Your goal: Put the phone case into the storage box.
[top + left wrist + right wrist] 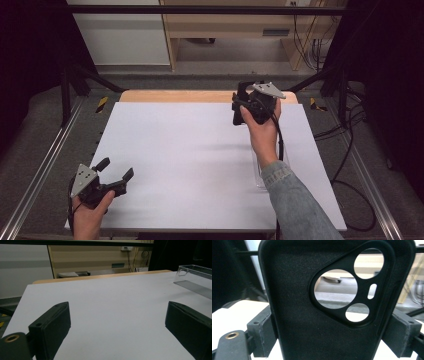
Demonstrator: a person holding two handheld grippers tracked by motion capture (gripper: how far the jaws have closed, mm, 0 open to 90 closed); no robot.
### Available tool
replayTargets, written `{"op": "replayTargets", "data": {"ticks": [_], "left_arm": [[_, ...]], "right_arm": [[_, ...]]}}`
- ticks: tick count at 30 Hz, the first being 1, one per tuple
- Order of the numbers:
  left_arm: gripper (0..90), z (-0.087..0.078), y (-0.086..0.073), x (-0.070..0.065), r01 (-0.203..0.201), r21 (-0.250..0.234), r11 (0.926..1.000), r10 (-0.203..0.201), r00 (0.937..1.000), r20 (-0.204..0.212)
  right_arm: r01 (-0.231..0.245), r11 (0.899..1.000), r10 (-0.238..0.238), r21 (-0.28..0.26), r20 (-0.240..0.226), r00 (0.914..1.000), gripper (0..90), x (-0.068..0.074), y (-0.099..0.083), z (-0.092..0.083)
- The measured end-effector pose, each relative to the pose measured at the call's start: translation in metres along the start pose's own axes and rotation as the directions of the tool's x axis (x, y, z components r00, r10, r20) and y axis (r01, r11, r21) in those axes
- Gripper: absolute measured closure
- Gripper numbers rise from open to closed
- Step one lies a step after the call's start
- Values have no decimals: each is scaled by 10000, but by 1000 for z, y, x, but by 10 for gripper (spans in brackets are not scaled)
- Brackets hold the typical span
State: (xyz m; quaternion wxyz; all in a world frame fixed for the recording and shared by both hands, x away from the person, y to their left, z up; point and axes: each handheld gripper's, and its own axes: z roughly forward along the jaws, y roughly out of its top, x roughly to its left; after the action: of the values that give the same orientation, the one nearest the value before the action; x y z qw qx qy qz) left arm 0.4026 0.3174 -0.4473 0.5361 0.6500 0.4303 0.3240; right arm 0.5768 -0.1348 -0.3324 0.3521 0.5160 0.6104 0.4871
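A black phone case (294,290) with round camera cut-outs stands upright between the jaws of my right gripper (332,337), whose pads press on its two long edges. From above, the right gripper (243,111) holds this case (242,90) over the far right part of the white table sheet (190,165). My left gripper (117,168) rests near the front left corner of the sheet. Its jaws stand wide apart with nothing between them, and the left gripper (117,322) looks across bare white surface.
A clear plastic box (260,172) lies on the right side of the sheet, partly under the person's right forearm; the same box (195,277) appears at the right edge of the left gripper view. A wooden table edge (175,96) runs along the far side.
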Motion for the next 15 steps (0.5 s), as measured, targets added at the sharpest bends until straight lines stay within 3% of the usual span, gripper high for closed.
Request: {"op": "replayTargets", "data": {"ticks": [5, 15], "left_arm": [[55, 4, -2, -2, 9, 264, 9997, -13, 9999, 126], [51, 6, -2, -6, -266, 248, 9993, 260, 9993, 269]], "right_arm": [[-41, 9999, 49, -132, 656, 9978, 137, -23, 3, 11], [-353, 9994, 359, -65, 1403, 9895, 137, -52, -3, 26]]}}
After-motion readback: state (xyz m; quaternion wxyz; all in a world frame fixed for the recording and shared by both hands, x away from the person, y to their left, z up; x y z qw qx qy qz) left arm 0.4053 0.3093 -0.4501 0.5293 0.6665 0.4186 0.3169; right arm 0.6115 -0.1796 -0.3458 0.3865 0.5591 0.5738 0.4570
